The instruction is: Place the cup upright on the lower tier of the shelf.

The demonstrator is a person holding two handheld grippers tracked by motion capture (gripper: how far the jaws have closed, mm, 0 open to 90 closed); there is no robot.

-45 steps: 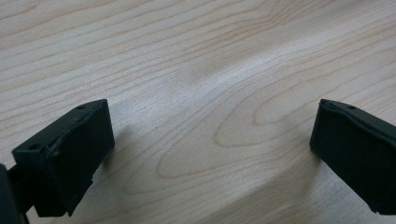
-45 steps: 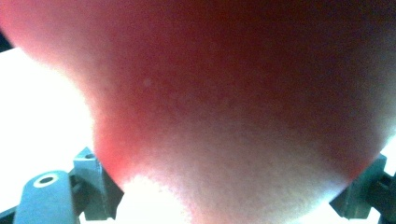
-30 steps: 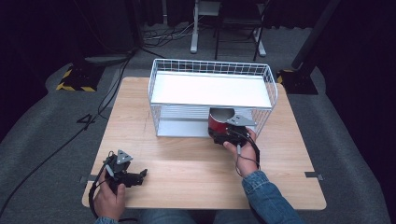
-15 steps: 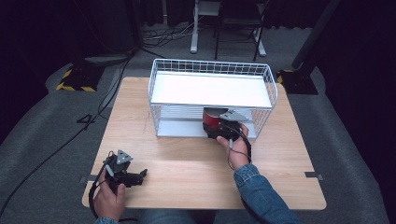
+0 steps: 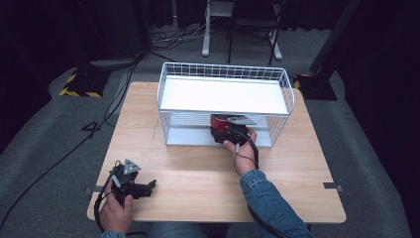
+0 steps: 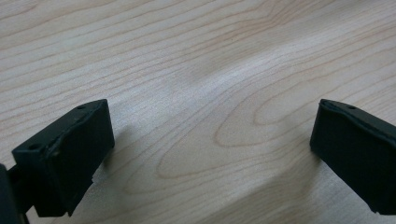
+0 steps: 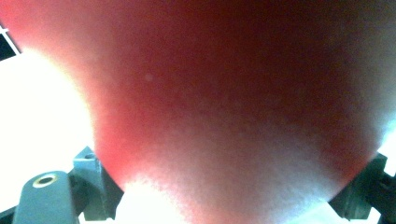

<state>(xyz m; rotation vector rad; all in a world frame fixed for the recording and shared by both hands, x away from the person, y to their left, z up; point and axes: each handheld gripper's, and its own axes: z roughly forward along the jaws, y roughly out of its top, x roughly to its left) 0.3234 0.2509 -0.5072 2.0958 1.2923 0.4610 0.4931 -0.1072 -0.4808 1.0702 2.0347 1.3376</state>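
The right gripper (image 5: 224,130) holds a red thing (image 7: 224,102) between its jaws, right up against its camera. They sit at the front of the white wire basket's (image 5: 174,70) lower shelf, toward 12 o'clock on the wooden table (image 5: 198,168). The left gripper (image 5: 148,185) rests at 7 o'clock, jaws wide apart with nothing in them.

table (image 5: 198,168): pale wood, matt, visible grain. rack (image 5: 224,70): white coated metal wire, smooth white shelf. red object (image 5: 219,127): smooth, faintly glossy. left gripper (image 6: 212,154) jaws: matt black plastic. sleeve (image 5: 270,198): blue denim cloth.
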